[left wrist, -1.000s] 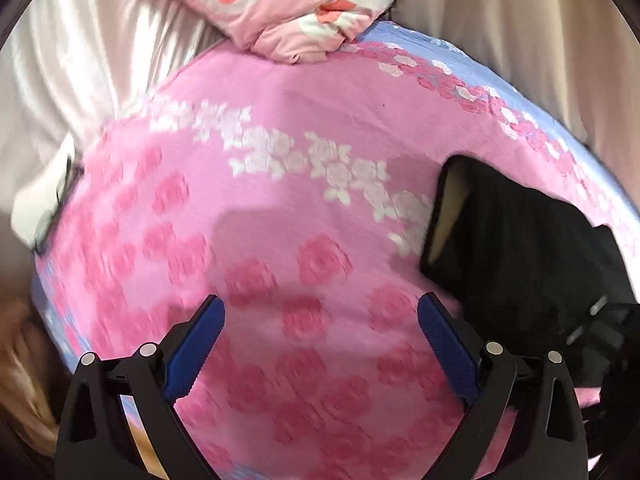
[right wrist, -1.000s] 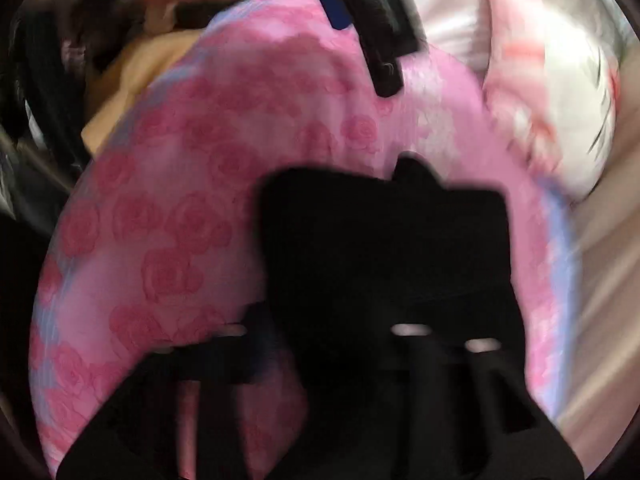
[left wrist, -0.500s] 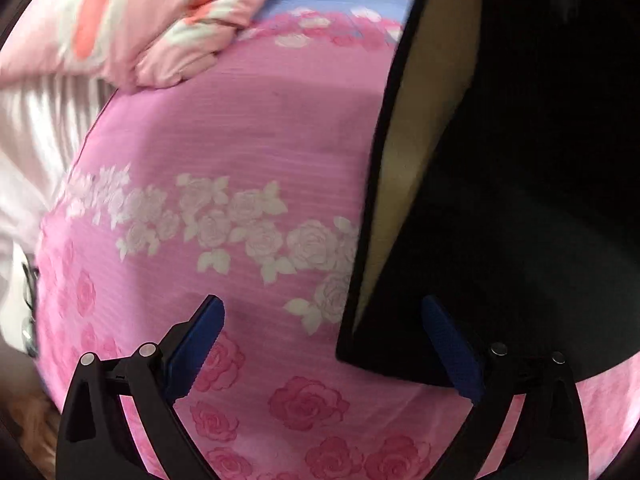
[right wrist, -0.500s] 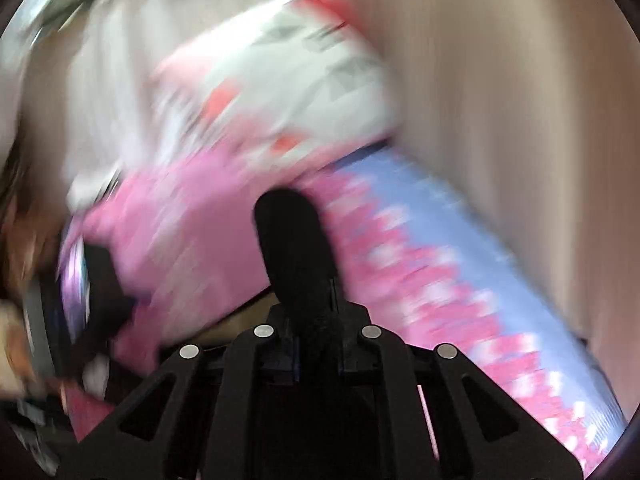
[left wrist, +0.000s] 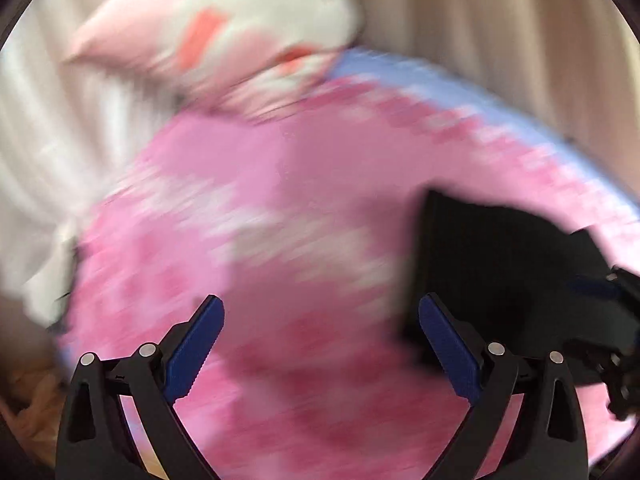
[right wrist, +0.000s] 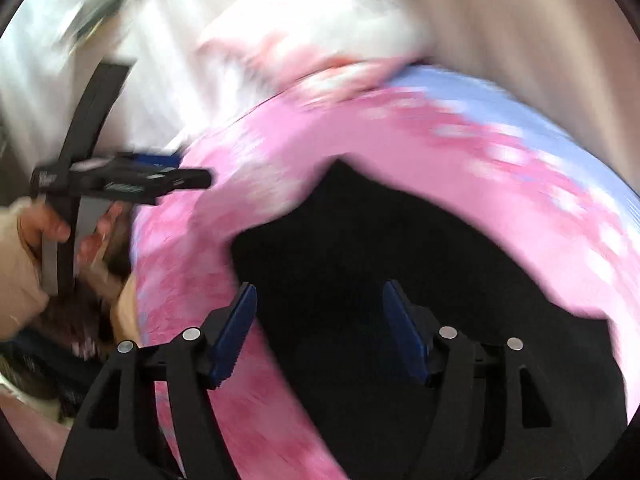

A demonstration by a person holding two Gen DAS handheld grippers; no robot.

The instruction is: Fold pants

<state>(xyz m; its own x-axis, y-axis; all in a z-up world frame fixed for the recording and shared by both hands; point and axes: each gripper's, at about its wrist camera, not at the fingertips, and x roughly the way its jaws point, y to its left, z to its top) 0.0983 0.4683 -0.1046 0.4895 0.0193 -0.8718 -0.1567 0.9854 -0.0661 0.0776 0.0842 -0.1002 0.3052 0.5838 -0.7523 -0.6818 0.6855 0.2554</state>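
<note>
The black pants (left wrist: 500,264) lie in a folded heap on the pink rose bedspread (left wrist: 304,184), to the right of my left gripper (left wrist: 320,308). That gripper is open with only bedspread between its blue pads. In the right wrist view the pants (right wrist: 360,240) spread below my right gripper (right wrist: 320,292). Its jaws are opening and stand apart above the cloth, with neither pad pressing on it. The right gripper's black body (left wrist: 612,320) shows at the far right edge of the left wrist view. Both views are blurred by motion.
A pink and white pillow (left wrist: 224,40) lies at the head of the bed against pale curtains (left wrist: 500,32). A person's hand (right wrist: 44,228) holds the left gripper's frame (right wrist: 120,184) off the bed's left side. The bedspread has a blue border (right wrist: 500,96) along its far edge.
The right gripper was shut on a raised fold of the pants; now its jaws are apart and the pants lie on the bed. The left view has pulled back from the cloth.
</note>
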